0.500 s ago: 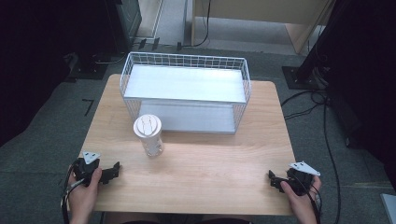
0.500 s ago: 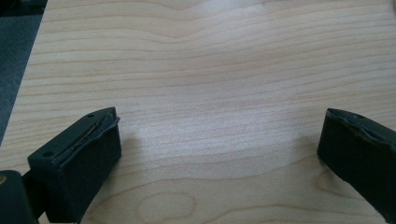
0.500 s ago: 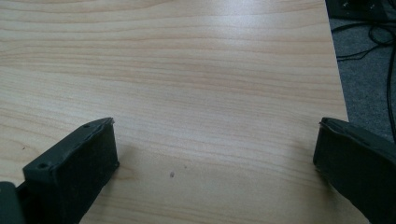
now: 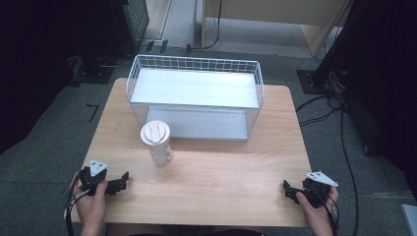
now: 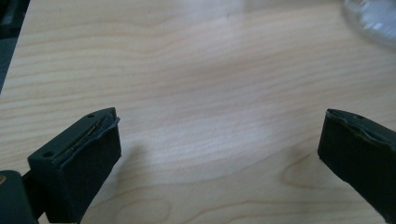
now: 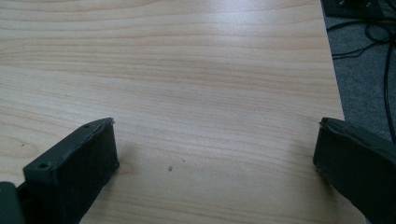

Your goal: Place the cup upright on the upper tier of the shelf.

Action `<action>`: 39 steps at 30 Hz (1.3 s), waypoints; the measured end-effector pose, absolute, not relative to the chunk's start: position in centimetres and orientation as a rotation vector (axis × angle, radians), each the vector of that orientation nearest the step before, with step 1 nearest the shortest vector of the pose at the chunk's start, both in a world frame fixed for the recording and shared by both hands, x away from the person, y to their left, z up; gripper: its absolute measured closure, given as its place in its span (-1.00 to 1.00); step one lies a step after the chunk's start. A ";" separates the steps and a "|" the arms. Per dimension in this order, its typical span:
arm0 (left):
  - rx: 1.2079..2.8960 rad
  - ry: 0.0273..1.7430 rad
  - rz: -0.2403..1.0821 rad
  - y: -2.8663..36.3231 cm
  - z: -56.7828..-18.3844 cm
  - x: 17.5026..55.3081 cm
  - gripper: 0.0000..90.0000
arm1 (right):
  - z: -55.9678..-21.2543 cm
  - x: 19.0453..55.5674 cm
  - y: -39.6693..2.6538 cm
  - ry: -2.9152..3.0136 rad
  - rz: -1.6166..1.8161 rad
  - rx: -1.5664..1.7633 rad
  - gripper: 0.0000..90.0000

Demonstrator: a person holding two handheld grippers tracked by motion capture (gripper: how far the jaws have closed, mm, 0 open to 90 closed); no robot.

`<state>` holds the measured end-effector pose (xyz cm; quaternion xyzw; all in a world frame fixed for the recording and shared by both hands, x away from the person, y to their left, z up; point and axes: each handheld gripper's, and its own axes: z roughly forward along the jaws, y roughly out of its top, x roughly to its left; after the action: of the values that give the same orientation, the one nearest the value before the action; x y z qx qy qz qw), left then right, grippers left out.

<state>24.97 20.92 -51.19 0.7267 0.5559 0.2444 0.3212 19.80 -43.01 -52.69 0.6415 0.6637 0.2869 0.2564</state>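
Both your grippers rest spread and empty at the table's near corners.

Your left gripper [image 4: 118, 183] sits at the lower left of the high view, jaws wide apart over bare wood; your right gripper [image 4: 290, 191] at the lower right is just as wide, grasping nothing. The lidded clear cup [image 4: 157, 143] stands upright left of centre, nearer your left gripper, just in front of the white wire basket [image 4: 195, 64] on the wooden table [image 4: 221, 182].
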 end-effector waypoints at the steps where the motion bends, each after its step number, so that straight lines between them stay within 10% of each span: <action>1: 1.896 1.441 0.639 20.7 -51.0 25.0 -1.00 | -52.7 19.8 -43.0 1.800 0.778 1.743 -1.00; 39: 1.736 1.144 0.614 11.2 -47.3 26.6 -1.00 | -52.7 19.6 -43.0 1.806 0.783 1.736 -1.00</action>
<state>26.59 11.22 -47.26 0.7078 0.4665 0.2502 0.4678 19.63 -43.05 -52.70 0.6394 0.6653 0.2885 0.2556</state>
